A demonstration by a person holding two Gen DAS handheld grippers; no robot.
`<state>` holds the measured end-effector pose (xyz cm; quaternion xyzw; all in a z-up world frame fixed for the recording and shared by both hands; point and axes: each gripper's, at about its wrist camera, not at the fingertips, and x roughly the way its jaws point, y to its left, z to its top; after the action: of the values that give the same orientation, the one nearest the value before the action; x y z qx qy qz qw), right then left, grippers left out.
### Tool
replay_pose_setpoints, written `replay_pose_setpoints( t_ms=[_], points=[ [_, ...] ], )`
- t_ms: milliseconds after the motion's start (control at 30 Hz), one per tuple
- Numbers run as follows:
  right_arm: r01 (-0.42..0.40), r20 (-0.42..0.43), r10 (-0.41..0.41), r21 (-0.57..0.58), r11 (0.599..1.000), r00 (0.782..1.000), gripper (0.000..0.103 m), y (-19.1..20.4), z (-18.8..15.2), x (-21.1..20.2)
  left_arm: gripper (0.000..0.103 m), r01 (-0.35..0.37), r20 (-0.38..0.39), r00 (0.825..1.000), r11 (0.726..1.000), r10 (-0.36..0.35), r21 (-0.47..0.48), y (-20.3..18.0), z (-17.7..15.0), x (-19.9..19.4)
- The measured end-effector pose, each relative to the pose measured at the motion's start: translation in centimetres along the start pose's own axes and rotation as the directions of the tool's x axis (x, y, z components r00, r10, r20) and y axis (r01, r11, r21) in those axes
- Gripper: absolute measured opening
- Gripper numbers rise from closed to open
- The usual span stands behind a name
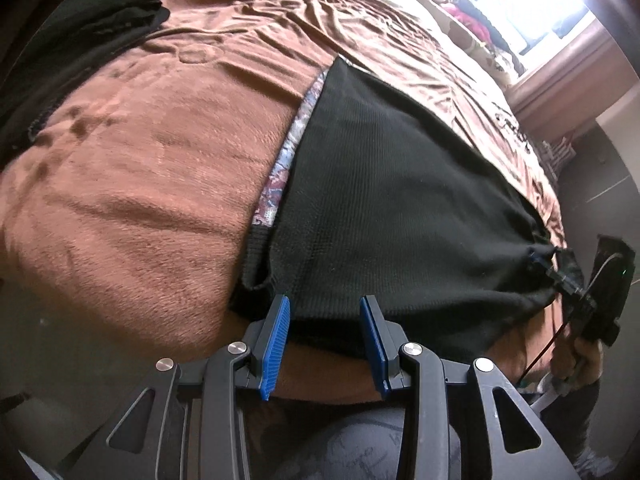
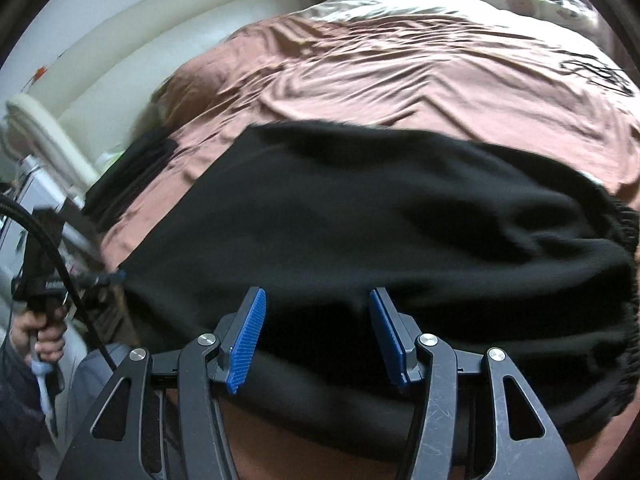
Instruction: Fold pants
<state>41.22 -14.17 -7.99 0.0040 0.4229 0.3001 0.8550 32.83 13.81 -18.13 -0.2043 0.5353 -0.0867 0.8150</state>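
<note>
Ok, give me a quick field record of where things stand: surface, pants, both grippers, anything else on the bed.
surface: brown blanket on a bed
pants: black pants spread on the blanket near the front edge, patterned lining showing along one side
left gripper: jaws apart, over the pants' near edge
right gripper: jaws apart, over the pants
other: dark garment at the far corner

Daylight floods from window [image 1: 532,4], blown-out glare there. Bedspread [image 1: 140,168] evenly lit. Right wrist view motion-smeared. Strong fisheye bending, dark vignette corners.

Both wrist views close over pants [image 1: 400,200]
</note>
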Motion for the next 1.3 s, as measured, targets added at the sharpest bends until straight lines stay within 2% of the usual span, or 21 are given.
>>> replay_pose_setpoints(
  t_ms=[167, 233, 333, 367, 433, 600, 733, 933, 1000, 1100, 1233, 1300],
  points=[
    [-0.040, -0.046, 0.037, -0.053, 0.998, 0.998, 0.052, 1.8, -0.6, 1.6, 0.039, 0.002, 0.034, 0.999, 0.999, -0.001, -0.043, 1.1, -0.7, -1.2],
    [-0.056, -0.064, 0.051, -0.080, 0.995, 0.997, 0.047, 2.7, -0.7, 2.4, 0.040, 0.013, 0.046, 0.999, 0.998, -0.010, -0.068, 1.7, -1.1, -1.6],
    [-0.080, -0.087, 0.071, -0.103, 0.991, 0.994, 0.045, 3.7, -0.7, 3.4, 0.045, 0.033, 0.069, 0.997, 0.995, -0.026, -0.098, 2.2, -1.5, -2.1],
    [-0.088, -0.097, 0.077, -0.112, 0.990, 0.992, 0.040, 4.1, -0.7, 3.8, 0.050, 0.037, 0.079, 0.996, 0.993, -0.029, -0.108, 2.4, -1.6, -2.2],
    [-0.103, -0.120, 0.087, -0.130, 0.986, 0.989, 0.037, 4.9, -0.8, 4.7, 0.054, 0.061, 0.098, 0.994, 0.989, -0.048, -0.134, 2.9, -1.8, -2.4],
    [-0.137, -0.163, 0.107, -0.185, 0.973, 0.981, 0.037, 6.9, -1.5, 6.2, 0.055, 0.147, 0.123, 0.985, 0.969, -0.124, -0.199, 3.8, -2.0, -2.0],
    [-0.175, -0.187, 0.134, -0.220, 0.960, 0.973, 0.037, 7.8, -1.8, 6.5, 0.059, 0.183, 0.137, 0.979, 0.954, -0.154, -0.236, 4.3, -1.6, -1.1],
    [-0.208, -0.165, 0.175, -0.209, 0.955, 0.971, 0.037, 7.6, -0.8, 6.1, 0.062, 0.241, 0.166, 0.966, 0.920, -0.198, -0.308, 5.3, -0.8, 0.1],
    [-0.200, -0.141, 0.174, -0.199, 0.959, 0.975, 0.037, 7.5, 0.0, 5.8, 0.068, 0.267, 0.181, 0.959, 0.908, -0.217, -0.323, 5.4, -0.7, 0.3],
    [-0.194, -0.128, 0.173, -0.185, 0.963, 0.977, 0.037, 7.6, 1.0, 6.3, 0.070, 0.283, 0.192, 0.954, 0.901, -0.230, -0.329, 5.1, -0.5, 0.6],
    [-0.192, -0.155, 0.164, -0.183, 0.964, 0.974, 0.037, 8.7, 0.8, 8.0, 0.070, 0.316, 0.190, 0.945, 0.888, -0.265, -0.333, 4.5, -0.6, 1.1],
    [-0.198, -0.177, 0.165, -0.192, 0.961, 0.970, 0.033, 9.5, 0.9, 9.1, 0.070, 0.341, 0.188, 0.938, 0.876, -0.292, -0.341, 4.3, -0.9, 1.3]
  ],
)
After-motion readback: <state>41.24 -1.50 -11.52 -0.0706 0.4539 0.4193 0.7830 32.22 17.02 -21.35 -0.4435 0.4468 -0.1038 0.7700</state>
